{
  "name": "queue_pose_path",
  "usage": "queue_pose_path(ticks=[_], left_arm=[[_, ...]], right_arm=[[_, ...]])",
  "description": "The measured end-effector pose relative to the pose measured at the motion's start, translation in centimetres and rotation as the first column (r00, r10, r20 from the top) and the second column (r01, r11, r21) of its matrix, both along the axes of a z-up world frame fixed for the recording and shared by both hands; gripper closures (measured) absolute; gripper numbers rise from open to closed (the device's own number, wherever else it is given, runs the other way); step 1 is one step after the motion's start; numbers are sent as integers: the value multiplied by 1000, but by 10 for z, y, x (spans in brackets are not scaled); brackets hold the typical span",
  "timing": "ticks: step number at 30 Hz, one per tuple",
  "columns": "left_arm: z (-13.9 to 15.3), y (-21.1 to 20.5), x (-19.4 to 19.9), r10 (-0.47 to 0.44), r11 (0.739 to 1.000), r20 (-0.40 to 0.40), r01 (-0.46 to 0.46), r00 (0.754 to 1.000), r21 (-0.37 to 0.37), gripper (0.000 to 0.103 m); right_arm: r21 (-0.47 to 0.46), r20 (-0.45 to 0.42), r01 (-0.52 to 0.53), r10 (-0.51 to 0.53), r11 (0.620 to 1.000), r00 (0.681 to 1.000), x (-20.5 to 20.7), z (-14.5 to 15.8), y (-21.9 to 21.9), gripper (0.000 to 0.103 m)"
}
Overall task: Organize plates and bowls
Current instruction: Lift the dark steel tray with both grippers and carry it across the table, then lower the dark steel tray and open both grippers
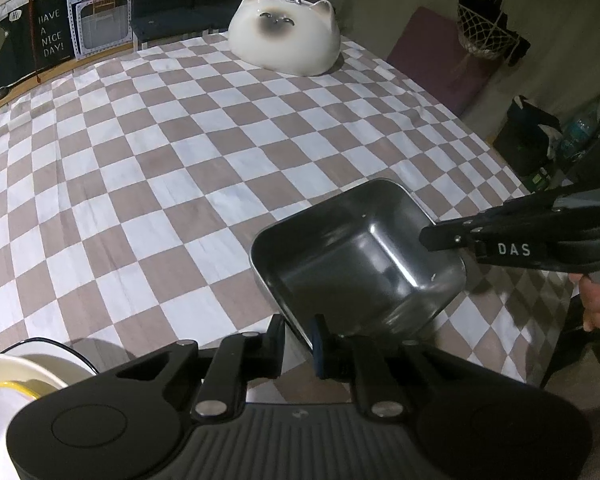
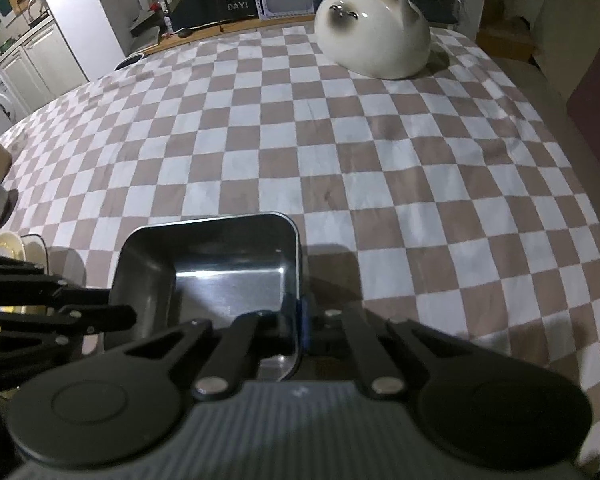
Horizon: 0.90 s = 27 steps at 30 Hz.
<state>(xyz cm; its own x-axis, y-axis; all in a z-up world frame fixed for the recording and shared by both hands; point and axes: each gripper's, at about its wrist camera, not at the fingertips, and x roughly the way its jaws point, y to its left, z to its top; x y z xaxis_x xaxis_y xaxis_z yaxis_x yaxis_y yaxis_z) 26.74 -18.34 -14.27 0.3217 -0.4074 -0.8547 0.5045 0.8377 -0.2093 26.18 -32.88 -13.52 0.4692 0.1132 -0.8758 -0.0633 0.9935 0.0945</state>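
Two grippers clamped on square steel bowl (image 1: pixel 356 264) over checkered tablecloth (image 1: pixel 160 168): left gripper (image 1: pixel 298 342) pinching near rim, right gripper (image 2: pixel 290 320) pinching opposite wall (bowl tilted). Cat-shaped bowl (image 1: pixel 286 36) far across, well apart.

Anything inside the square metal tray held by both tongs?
The metal tray looks empty: bare shiny floor and walls. The right tongs hide its near corner, and the left tongs cover part of another edge.

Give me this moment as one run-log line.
left tongs: shut on steel tray rim | right tongs: shut on opposite rim | tray: tilted | cat bowl: upside down, far
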Motion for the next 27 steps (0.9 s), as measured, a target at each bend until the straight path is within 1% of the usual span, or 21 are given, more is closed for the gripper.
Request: queue_pose_path(ticks=[5, 12, 16, 18, 22, 23, 24, 27], left_arm=[[0, 1, 2, 6, 1000, -7, -6, 1000, -4, 88], [1, 4, 2, 19, 999, -12, -19, 1000, -27, 87], [3, 5, 2, 37, 999, 0, -37, 999, -17, 89], [4, 8, 3, 52, 998, 0, -52, 999, -32, 88], [6, 12, 4, 72, 996, -1, -72, 997, -50, 84], [7, 12, 4, 72, 996, 1, -72, 997, -51, 78], [8, 12, 3, 74, 996, 3, -73, 997, -53, 72], [13, 13, 0, 69, 995, 8, -68, 998, -70, 67]], right_arm=[[12, -34, -4, 4, 1000, 999, 5, -10, -2, 98], [60, -51, 12, -8, 998, 999, 7, -17, -9, 98], [68, -58, 14, -10, 998, 998, 6, -18, -10, 97], [73, -64, 13, -8, 997, 998, 6, -19, -11, 96], [58, -67, 14, -10, 998, 998, 2, -17, -9, 91], [58, -64, 14, -10, 998, 998, 0, -16, -9, 88], [54, -61, 17, -13, 998, 998, -1, -15, -9, 84], [48, -48, 21, -18, 999, 999, -5, -9, -11, 74]])
